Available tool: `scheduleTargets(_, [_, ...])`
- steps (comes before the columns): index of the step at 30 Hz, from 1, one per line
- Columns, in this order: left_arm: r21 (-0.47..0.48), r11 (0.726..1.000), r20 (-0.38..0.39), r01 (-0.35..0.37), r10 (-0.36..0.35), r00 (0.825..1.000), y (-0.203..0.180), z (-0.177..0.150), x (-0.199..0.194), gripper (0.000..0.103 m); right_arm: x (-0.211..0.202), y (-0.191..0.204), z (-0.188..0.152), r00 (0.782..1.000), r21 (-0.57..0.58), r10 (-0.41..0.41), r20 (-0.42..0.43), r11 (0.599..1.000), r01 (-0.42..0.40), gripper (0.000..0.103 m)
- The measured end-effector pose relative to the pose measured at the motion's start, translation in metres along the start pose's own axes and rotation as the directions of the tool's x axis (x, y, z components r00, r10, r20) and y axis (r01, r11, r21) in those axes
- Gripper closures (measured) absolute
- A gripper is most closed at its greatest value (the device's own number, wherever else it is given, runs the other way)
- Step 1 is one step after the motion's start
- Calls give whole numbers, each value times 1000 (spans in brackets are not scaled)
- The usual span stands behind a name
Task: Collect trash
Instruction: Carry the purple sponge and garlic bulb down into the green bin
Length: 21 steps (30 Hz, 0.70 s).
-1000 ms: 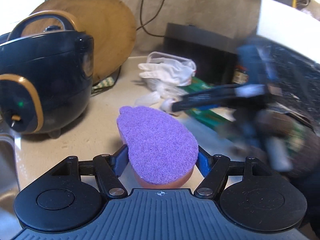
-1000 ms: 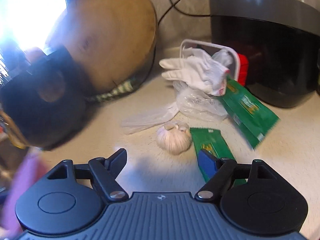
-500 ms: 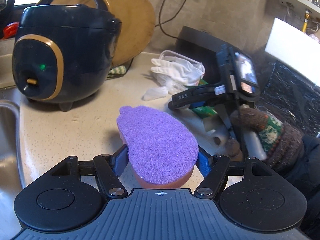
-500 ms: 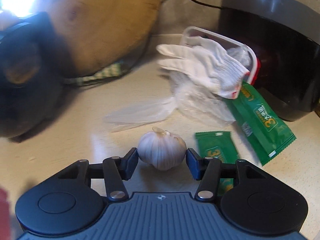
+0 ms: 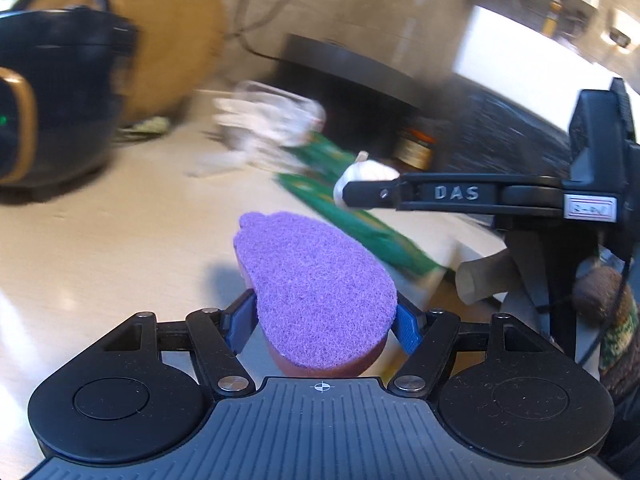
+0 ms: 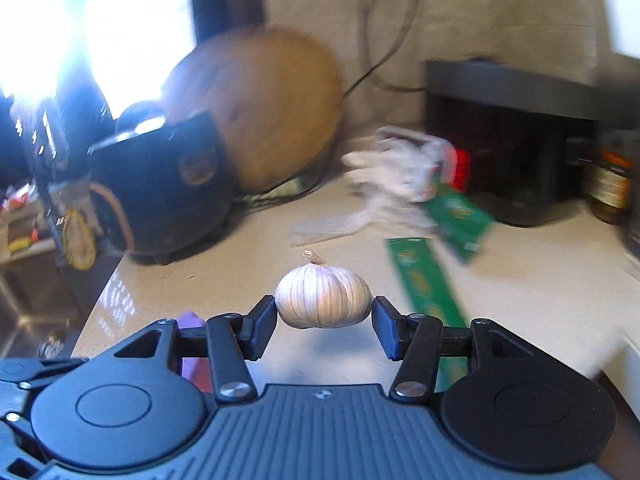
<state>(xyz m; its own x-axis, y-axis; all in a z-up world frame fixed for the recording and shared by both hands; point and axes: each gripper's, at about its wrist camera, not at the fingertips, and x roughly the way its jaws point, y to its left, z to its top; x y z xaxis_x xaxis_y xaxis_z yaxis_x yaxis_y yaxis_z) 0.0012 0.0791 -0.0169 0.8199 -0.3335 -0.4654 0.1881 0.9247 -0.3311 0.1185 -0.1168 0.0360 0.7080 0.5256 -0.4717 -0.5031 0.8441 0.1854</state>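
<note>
My right gripper (image 6: 324, 316) is shut on a white garlic bulb (image 6: 323, 300), held above the pale counter. From the left wrist view the same right gripper (image 5: 360, 190) reaches in from the right with the garlic bulb (image 5: 366, 172) at its tip. My left gripper (image 5: 326, 322) is shut on a purple-topped sponge (image 5: 316, 284). On the counter behind lie two green wrappers (image 6: 426, 276), a white glove (image 6: 396, 168) over a clear tub, and a clear plastic bag (image 6: 332, 224).
A dark rice cooker (image 5: 52, 96) stands at the left before a round wooden board (image 6: 264, 104). A black appliance (image 6: 516, 132) fills the back right corner, with a brown jar (image 6: 610, 188) beside it. A steel sink (image 6: 28, 300) lies left of the counter's edge.
The right gripper closed on the garlic bulb, then lifted it off the counter and drew back. The left gripper with the sponge shifted a little; its view now sweeps right.
</note>
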Motion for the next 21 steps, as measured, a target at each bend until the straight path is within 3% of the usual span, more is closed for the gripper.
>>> scheduleTargets(2, [9, 999, -20, 53, -52, 998, -16, -11, 14, 28, -23, -16, -16, 996, 26, -72, 54, 997, 71, 50])
scheduleTargets(5, [39, 992, -63, 124, -121, 991, -44, -32, 40, 29, -52, -36, -46, 963, 33, -235, 128, 972, 233, 50])
scheduleTargets(7, [162, 984, 2, 78, -80, 997, -70, -43, 47, 29, -71, -54, -68, 939, 55, -315, 139, 949, 311, 50])
scheduleTargets(9, [198, 972, -10, 125, -125, 992, -90, -53, 60, 29, -86, -75, -92, 919, 92, -378, 109, 925, 369, 50])
scheduleTargets(12, [185, 941, -63, 282, -275, 959, -115, -72, 82, 29, -106, -101, -128, 869, 122, -492, 56, 867, 483, 50])
scheduleTargets(15, [211, 908, -163, 362, -333, 929, -146, -98, 111, 29, -122, -126, -164, 812, 161, -583, 0, 802, 576, 50])
scheduleTargets(18, [180, 888, -280, 424, -367, 887, -165, -124, 145, 29, -134, -145, -199, 786, 210, -615, -64, 761, 613, 50])
scheduleTargets(21, [112, 889, -403, 444, -368, 838, -169, -147, 186, 29, -138, -158, -232, 763, 251, -632, -133, 723, 643, 50])
